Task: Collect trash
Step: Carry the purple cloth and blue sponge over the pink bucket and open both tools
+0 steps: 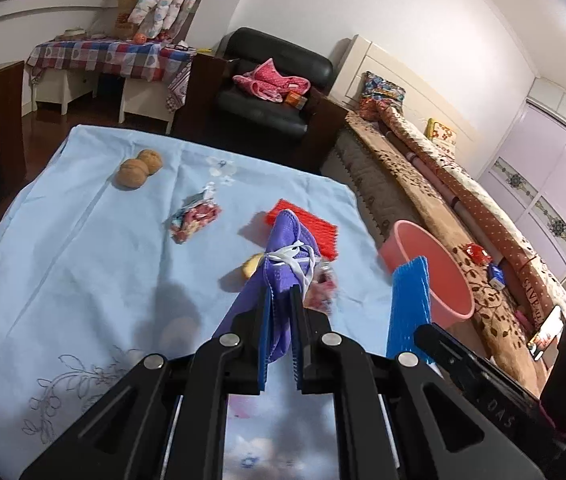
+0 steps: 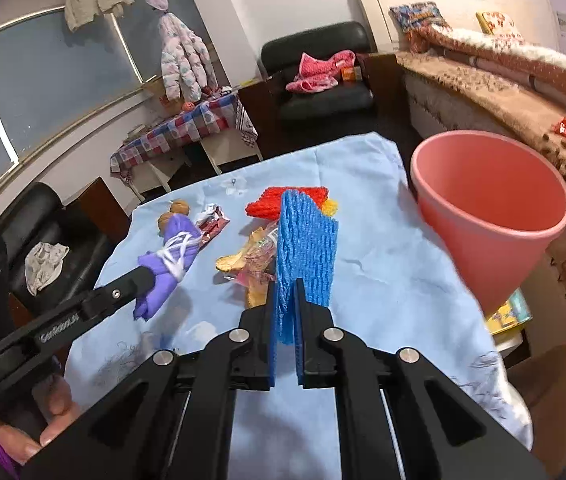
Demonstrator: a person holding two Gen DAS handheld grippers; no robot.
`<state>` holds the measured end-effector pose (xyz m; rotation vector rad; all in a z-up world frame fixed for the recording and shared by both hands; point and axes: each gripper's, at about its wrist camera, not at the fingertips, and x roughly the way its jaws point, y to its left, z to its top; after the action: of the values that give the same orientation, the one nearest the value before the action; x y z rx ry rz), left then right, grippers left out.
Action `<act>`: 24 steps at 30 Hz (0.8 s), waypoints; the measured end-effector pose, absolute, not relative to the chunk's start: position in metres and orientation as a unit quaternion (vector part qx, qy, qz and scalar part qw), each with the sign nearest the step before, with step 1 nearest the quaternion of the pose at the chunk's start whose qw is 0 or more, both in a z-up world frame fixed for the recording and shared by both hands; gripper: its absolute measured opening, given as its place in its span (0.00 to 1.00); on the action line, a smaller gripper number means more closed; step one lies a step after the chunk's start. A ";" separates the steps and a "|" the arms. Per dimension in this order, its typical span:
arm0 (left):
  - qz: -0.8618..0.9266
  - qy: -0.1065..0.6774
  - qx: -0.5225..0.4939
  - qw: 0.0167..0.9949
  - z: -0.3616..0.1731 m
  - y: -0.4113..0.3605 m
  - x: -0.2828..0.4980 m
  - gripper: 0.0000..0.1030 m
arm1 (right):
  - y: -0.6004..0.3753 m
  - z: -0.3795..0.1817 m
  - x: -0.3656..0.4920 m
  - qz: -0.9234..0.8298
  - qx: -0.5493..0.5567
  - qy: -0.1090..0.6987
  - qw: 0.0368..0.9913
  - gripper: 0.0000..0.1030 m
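My left gripper [image 1: 281, 292] is shut on a folded purple face mask [image 1: 283, 256] with white straps and holds it above the light blue tablecloth [image 1: 83, 240]; the mask shows in the right wrist view [image 2: 171, 260] too. My right gripper [image 2: 287, 284] is shut on a blue foam net [image 2: 307, 248], also seen in the left wrist view [image 1: 409, 300], held near the pink bucket [image 2: 491, 216]. On the cloth lie a red foam net [image 2: 283, 200], a snack wrapper [image 1: 195, 220], a clear wrapper [image 2: 259, 256] and two walnuts [image 1: 139, 168].
The pink bucket [image 1: 431, 272] stands past the table's right edge, beside a bed [image 1: 443, 184] with patterned blankets. A black armchair [image 1: 275, 92] with pink clothing stands behind the table. A checkered-cloth table [image 1: 103, 56] is at the far left.
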<state>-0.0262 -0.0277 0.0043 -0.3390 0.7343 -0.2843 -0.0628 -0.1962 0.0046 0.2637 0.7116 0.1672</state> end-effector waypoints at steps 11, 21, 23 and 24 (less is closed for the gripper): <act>-0.167 0.355 -0.139 0.909 0.014 -0.075 -0.016 0.08 | -0.226 0.009 -0.057 0.094 0.128 0.321 0.934 0.07; -0.249 0.365 -0.104 0.891 0.042 -0.175 0.043 0.08 | -0.319 0.027 -0.024 0.024 0.164 0.289 0.943 0.07; -0.267 0.366 -0.101 0.886 0.043 -0.196 0.051 0.08 | -0.336 0.024 -0.016 0.012 0.173 0.296 0.939 0.07; -0.273 0.368 -0.100 0.883 0.043 -0.204 0.054 0.08 | -0.346 0.020 -0.011 0.007 0.178 0.301 0.937 0.07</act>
<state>0.0542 -0.2041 0.0433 -0.2074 0.7654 -0.5691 -0.0109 -0.3465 0.0202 0.3636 0.6160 0.0140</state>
